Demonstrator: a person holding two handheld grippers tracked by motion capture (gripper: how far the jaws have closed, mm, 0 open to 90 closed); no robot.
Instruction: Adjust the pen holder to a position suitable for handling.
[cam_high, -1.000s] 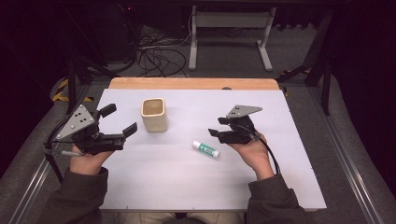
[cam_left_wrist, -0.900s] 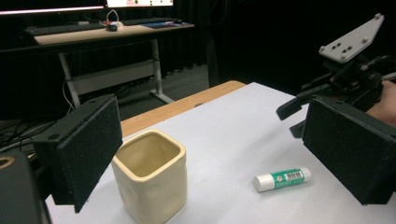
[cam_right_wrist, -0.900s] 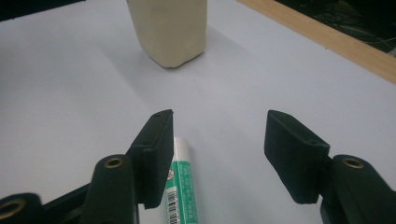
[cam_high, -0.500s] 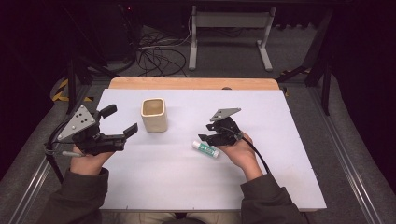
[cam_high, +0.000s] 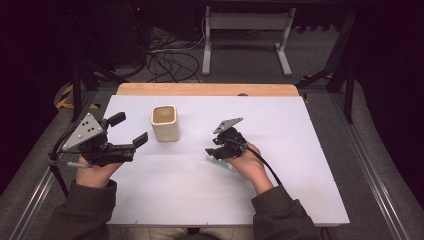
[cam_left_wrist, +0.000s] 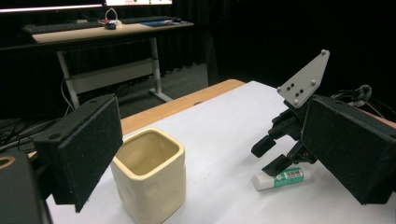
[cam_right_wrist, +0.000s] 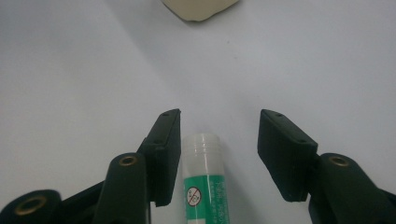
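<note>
**Glue stick pick-up: stock of the scene**

White-topped table (cam_high: 300, 165), dark room behind. Near to far:

- Right gripper (cam_right_wrist: 218, 154): I have it low over the glue stick (cam_right_wrist: 205, 186), fingers (cam_right_wrist: 163, 149) partly open and just closing, the tube lying between them. One pad sits just beside the tube, the other well clear; nothing gripped.
- Left gripper (cam_high: 129, 131): fingers wide open, holding nothing, hovering near the cup.
- Cream cup (cam_high: 165, 122): upright, beyond the glue stick.

Risk, as I judge it: off-centre closing could nudge the round tube sideways and roll it away.
</note>
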